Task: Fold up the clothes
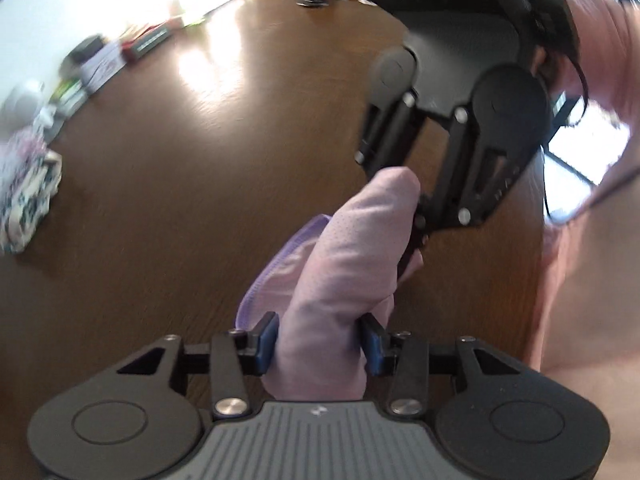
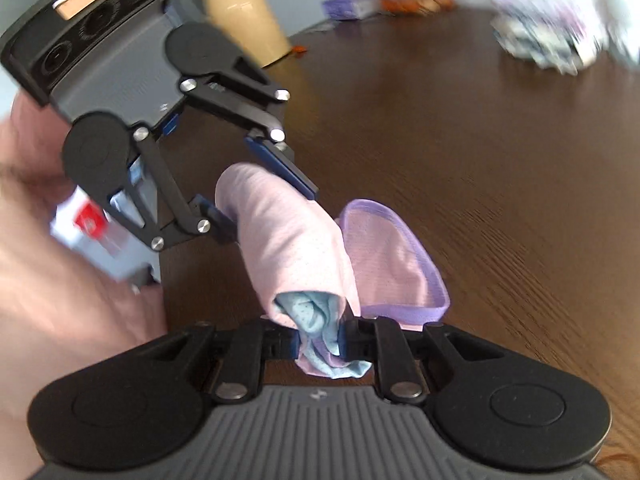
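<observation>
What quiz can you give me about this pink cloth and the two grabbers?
1. True or false: the right gripper pinches one end of the rolled pink garment.
2. The table is: A white, B dark brown wood, C green.
3. Fill in: the garment's edge trim is ____.
Key: 1 true; 2 B; 3 purple.
</observation>
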Tool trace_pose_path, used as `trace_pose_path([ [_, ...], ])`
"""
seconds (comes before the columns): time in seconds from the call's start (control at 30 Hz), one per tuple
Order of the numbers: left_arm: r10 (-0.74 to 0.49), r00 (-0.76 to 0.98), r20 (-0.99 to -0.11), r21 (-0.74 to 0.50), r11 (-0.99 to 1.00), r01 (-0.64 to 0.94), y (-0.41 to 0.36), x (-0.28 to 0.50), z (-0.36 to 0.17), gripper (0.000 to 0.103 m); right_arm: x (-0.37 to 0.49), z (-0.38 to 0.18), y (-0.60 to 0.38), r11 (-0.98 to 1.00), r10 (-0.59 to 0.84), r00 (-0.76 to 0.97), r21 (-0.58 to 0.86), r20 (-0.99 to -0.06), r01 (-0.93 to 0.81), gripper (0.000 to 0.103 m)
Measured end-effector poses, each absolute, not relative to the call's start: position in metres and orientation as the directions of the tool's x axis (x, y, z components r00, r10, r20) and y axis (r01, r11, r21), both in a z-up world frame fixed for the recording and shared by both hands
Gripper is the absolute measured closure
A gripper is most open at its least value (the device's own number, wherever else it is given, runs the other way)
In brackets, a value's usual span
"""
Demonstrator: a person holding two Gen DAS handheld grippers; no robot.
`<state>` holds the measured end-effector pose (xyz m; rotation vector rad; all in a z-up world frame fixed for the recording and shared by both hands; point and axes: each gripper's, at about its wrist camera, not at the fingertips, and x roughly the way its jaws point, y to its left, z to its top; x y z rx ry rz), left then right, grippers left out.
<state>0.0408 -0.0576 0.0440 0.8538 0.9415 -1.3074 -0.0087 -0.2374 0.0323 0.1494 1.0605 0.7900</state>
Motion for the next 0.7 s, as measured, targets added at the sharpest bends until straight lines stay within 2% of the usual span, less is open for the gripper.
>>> trace_pose_path([
  [0.07,-0.413,0.009,-0.911,-0.051,0.134,0.99,-0.059,0.061,0.041,0.05,0.004,0.024,-0.249,0.721,0.666,0.24,0.529,-0.706,-0.447,0.087],
  [0.33,-0.451,-0.073,-0.89,-0.19,0.22,0.957,-0.059,0.108,0.018,0.05,0.026,-0.008,-0.273,0.68,0.733,0.235,0.667,-0.639,-0.306,0.087],
  [0.5,-0.509,-0.069,-0.858,-0.236,0.271,0.933,-0.047,0.119,0.019,0.041,0.02,-0.018,-0.284,0.657,0.753,0.265,0.712,-0.602,-0.249,0.083],
  [0.57,-0.531,-0.045,-0.846,-0.236,0.297,0.925,-0.042,0.122,0.019,0.037,0.016,-0.018,-0.29,0.656,0.752,0.289,0.717,-0.592,-0.237,0.079],
  [0.7,-0.577,0.104,-0.81,-0.16,0.389,0.907,-0.026,0.123,0.034,0.033,0.005,-0.001,-0.303,0.717,0.688,0.392,0.657,-0.611,-0.234,0.055],
])
